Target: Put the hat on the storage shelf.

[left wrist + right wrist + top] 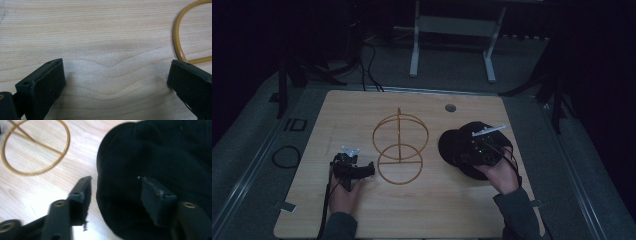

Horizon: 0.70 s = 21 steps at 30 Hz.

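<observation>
Black hat (160, 157): we see it lying on the table (362, 105), right of the wire stand, under our right hand.
Right hand-held gripper (113, 186): we hold it over the hat's near edge; the jaws stand partly apart, one over bare wood just beside the brim, the other over the cloth. We judge that the pads do not press yet, so nothing is held.
Left hand-held gripper (115, 75): we keep it low over bare wood, jaws wide and empty, near the stand's base ring.
Wire stand (399, 147): two yellow rings on an upright rod, at the middle of the table, apart from the hat.
Risk, thin bite: we think the jaws may catch only a fold of soft cloth, and the hat would slip out on lifting.
Risk, dragging: a jaw scraping the wood could push the brim away instead of closing on it.
Risk, stand: it looks light; a swung hat could tip it.
</observation>
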Each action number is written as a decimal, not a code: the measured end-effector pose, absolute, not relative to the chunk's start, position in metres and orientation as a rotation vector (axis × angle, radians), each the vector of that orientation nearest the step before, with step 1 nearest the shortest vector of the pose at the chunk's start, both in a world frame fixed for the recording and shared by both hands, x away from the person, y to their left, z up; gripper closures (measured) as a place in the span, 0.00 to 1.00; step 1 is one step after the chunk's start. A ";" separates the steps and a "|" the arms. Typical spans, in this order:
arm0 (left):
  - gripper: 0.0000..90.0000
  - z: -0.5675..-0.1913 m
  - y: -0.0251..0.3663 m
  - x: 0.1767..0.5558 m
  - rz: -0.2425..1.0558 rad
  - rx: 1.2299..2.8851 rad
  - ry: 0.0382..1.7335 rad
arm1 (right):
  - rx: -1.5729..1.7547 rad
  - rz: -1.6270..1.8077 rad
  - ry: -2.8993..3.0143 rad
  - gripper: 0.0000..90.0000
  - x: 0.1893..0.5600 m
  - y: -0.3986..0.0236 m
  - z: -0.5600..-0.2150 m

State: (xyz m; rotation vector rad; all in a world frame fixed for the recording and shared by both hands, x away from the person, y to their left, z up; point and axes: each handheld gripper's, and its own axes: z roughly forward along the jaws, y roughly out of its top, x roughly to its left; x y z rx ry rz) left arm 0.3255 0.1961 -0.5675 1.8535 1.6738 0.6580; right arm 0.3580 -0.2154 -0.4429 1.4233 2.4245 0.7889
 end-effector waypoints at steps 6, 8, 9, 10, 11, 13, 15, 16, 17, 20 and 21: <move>0.01 -0.567 0.196 0.325 0.657 1.856 1.673 | 1.542 0.774 2.411 0.56 0.377 -0.203 -0.442; 0.01 -0.568 0.196 0.326 0.658 1.854 1.674 | 1.547 0.747 2.416 0.55 0.385 -0.195 -0.440; 0.01 -0.568 0.196 0.326 0.658 1.854 1.674 | 1.547 0.747 2.416 0.55 0.385 -0.195 -0.440; 0.01 -0.567 0.197 0.325 0.659 1.861 1.671 | 1.549 0.738 2.421 0.55 0.388 -0.193 -0.440; 0.01 -0.567 0.196 0.325 0.658 1.860 1.671 | 1.554 0.730 2.423 0.55 0.391 -0.190 -0.439; 0.01 -0.567 0.196 0.325 0.658 1.861 1.671 | 1.567 0.715 2.428 0.54 0.397 -0.185 -0.440; 0.01 -0.567 0.196 0.325 0.658 1.859 1.671 | 1.588 0.678 2.430 0.51 0.406 -0.178 -0.442; 0.01 -0.568 0.196 0.326 0.659 1.855 1.673 | 1.588 0.678 2.430 0.51 0.406 -0.178 -0.442; 0.01 -0.567 0.196 0.325 0.657 1.855 1.674 | 1.595 0.670 2.430 0.51 0.409 -0.176 -0.444; 0.01 -0.567 0.196 0.325 0.657 1.859 1.672 | 1.644 0.642 2.437 0.51 0.420 -0.170 -0.451; 0.01 -0.567 0.196 0.325 0.657 1.859 1.672 | 1.675 0.597 2.435 0.51 0.427 -0.168 -0.457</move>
